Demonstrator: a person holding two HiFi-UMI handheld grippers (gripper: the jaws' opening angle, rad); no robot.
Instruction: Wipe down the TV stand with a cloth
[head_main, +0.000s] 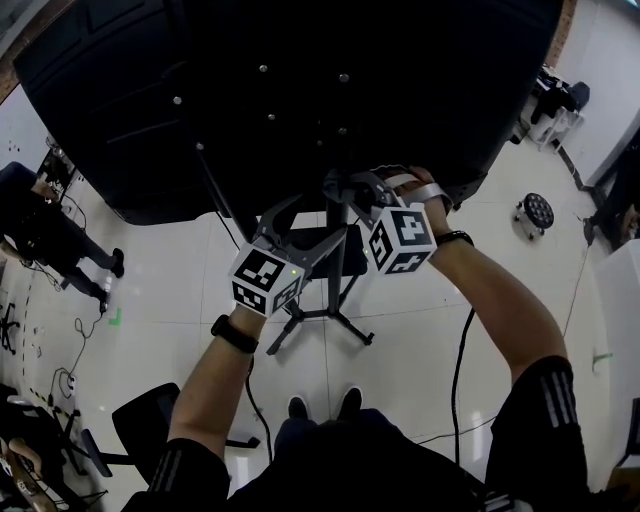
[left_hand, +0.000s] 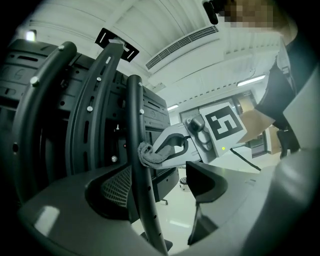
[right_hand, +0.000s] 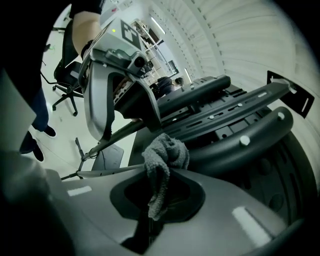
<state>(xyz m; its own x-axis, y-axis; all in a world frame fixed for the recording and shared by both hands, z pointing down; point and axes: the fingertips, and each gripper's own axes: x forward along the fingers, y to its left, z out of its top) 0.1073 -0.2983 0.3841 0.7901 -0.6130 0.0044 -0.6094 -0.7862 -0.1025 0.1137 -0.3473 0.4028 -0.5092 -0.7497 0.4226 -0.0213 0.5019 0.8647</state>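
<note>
One cloth (right_hand: 165, 152), three bars (left_hand: 136, 125). My right tool (right_hand: 156, 205) is clamped on the cloth, bunched at 12 o'clock; left tool (left_hand: 162, 187) gapes round one bar. TV (head_main: 300, 80) is cropped.

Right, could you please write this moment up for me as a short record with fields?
setting: behind a TV on its stand, over a white tiled floor
cloth: the cloth is grey and bunched, pressed against a black curved stand bar
right gripper: the right gripper is shut on the cloth, whose tail hangs down between its jaws
left gripper: the left gripper has its jaws apart, with the same stand bar passing between them
task state: wiping appears to be under way on the bars
</note>
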